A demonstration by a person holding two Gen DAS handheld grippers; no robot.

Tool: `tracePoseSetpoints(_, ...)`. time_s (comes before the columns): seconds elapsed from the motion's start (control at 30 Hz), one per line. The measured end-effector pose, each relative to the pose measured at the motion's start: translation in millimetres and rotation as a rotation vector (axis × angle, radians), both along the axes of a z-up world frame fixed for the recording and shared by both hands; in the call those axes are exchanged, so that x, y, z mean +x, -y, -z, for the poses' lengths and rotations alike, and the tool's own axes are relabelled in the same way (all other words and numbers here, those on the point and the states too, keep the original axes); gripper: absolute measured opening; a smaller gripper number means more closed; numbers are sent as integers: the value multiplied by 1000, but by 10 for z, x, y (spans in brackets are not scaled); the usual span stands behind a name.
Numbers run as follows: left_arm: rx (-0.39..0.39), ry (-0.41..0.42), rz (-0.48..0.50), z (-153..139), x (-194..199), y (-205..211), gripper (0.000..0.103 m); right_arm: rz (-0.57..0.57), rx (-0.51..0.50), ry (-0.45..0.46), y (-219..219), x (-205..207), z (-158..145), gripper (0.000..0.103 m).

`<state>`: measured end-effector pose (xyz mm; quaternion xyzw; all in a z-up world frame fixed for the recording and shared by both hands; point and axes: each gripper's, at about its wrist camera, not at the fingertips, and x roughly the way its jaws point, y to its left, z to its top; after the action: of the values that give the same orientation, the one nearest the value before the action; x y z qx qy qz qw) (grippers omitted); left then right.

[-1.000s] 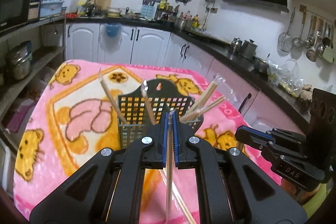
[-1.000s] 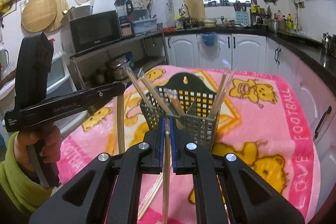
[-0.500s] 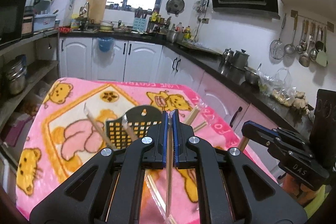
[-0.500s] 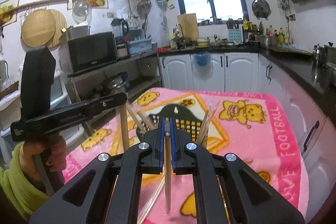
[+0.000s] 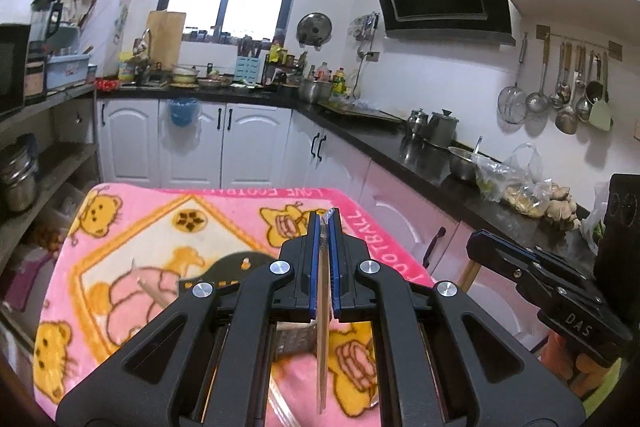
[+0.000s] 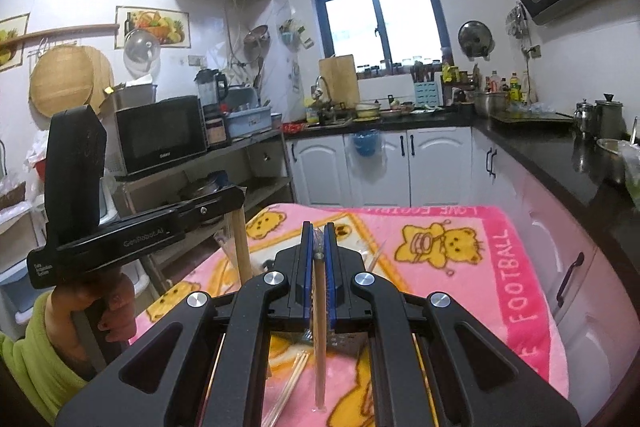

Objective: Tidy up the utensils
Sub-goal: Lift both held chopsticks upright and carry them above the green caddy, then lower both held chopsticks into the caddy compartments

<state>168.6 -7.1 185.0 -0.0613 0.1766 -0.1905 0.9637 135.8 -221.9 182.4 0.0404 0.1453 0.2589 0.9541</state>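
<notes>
My left gripper [image 5: 325,223] is shut on a wooden chopstick [image 5: 322,339] that hangs down below the jaws. My right gripper [image 6: 319,231] is shut on another wooden chopstick [image 6: 319,339], also hanging down. Both are held high above the pink blanket. The dark mesh utensil holder [image 5: 228,269] sits on the blanket below, mostly hidden behind the left gripper; a chopstick [image 5: 154,293] leans in it. The left gripper body [image 6: 132,227] shows in the right wrist view, with its chopstick [image 6: 242,243]. The right gripper body [image 5: 532,275] shows in the left wrist view. Loose chopsticks [image 6: 294,379] lie on the blanket.
The pink bear blanket [image 5: 132,235] covers the table. White cabinets [image 5: 224,143] and a black counter [image 5: 404,147] run behind and along the right. A metal shelf [image 6: 224,179] with a microwave [image 6: 160,135] stands at the left.
Both grippers have risen with their chopsticks. The utensil holder has dropped low in both views and is now largely hidden behind the gripper bodies.
</notes>
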Motion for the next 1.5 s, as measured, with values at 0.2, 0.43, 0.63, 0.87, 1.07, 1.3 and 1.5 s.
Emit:
tracePoseSetpoints(0.2,-3,25,9,-122,50,67,2,7,14,26,48,-4,-103,6)
tracePoseSetpoints(0.43,-5,51,-1,-242,107,90,2,-4,27,48,22,41,-206,6)
tracePoseSetpoints(0.63,-8,87,-33,-371,126,21,2,-17,28,61,-82,144,-310,6)
tracePoseSetpoints(0.87,-7,117,-76,-508,191,-94,2,-35,16,83,-220,251,-423,6)
tracePoseSetpoints(1.07,-2,144,-107,-605,218,-164,2,-45,17,98,-331,344,-508,6)
tracePoseSetpoints(1.3,-29,199,-152,-688,291,-225,2,-42,21,113,-428,467,-582,6)
tracePoseSetpoints(1.5,-48,200,-173,-652,434,-238,2,-18,33,112,-436,638,-616,6)
